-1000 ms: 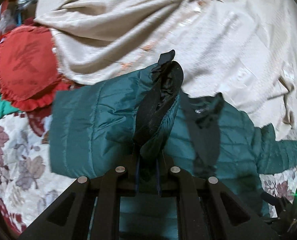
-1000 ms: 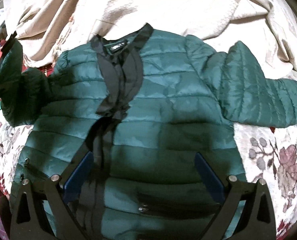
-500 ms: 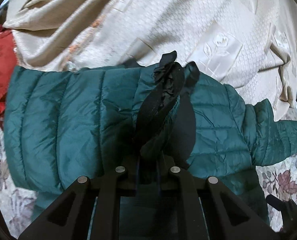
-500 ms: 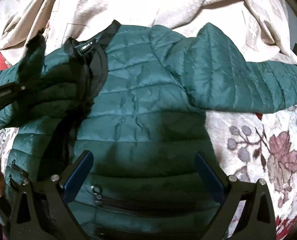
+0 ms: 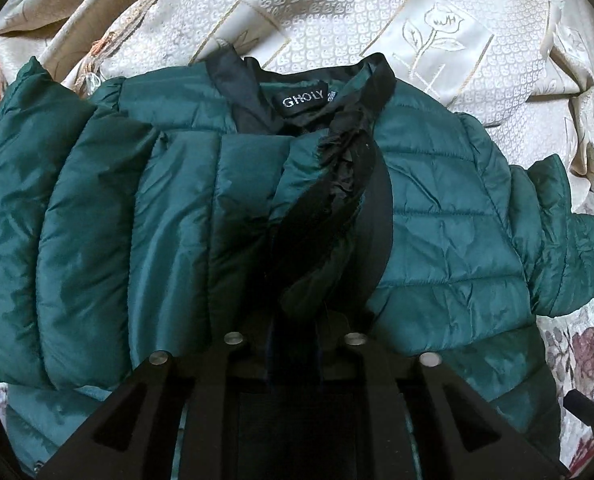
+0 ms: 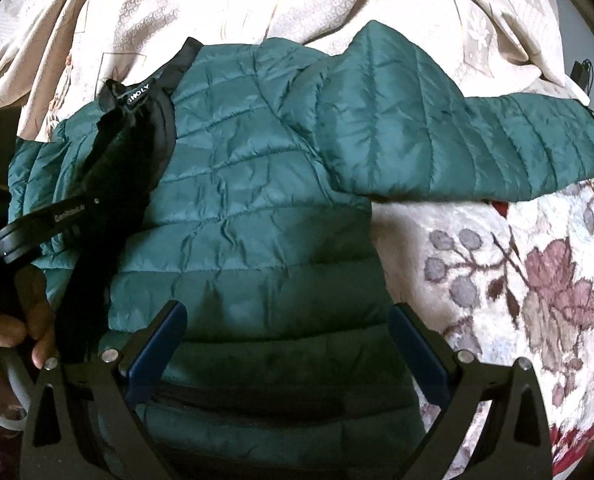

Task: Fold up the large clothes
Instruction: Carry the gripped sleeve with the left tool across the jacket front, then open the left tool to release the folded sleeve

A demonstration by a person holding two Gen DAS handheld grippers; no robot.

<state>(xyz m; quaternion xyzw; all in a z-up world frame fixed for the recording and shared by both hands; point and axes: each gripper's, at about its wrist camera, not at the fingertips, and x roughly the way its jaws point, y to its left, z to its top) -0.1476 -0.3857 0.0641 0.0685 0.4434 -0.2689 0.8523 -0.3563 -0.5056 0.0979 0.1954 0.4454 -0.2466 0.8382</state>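
A cream quilted bedspread (image 5: 437, 52) with stitched flower panels covers the far part of the bed; nearer lies a floral blanket (image 6: 537, 280) in maroon and grey. On these lies the dark green puffer jacket (image 6: 257, 208), front up, collar away from both tongs, its long axis running from collar to hem toward the cameras. It is slick, horizontally quilted nylon, puffy and creased, with a black placket and a black collar label (image 5: 301, 101).

The jacket's one sleeve (image 5: 97, 240) is folded across the chest, its black-trimmed cuff (image 5: 329, 208) pinched in the closed left tongs (image 5: 295, 332). The other sleeve (image 6: 477, 140) sticks straight out sideways to the right, flat on the bedding, on the side of the right tongs (image 6: 289, 344). Those hang wide apart and empty over the lower chest, so they look the nearer tool for bringing that sleeve in, by reaching right and away.
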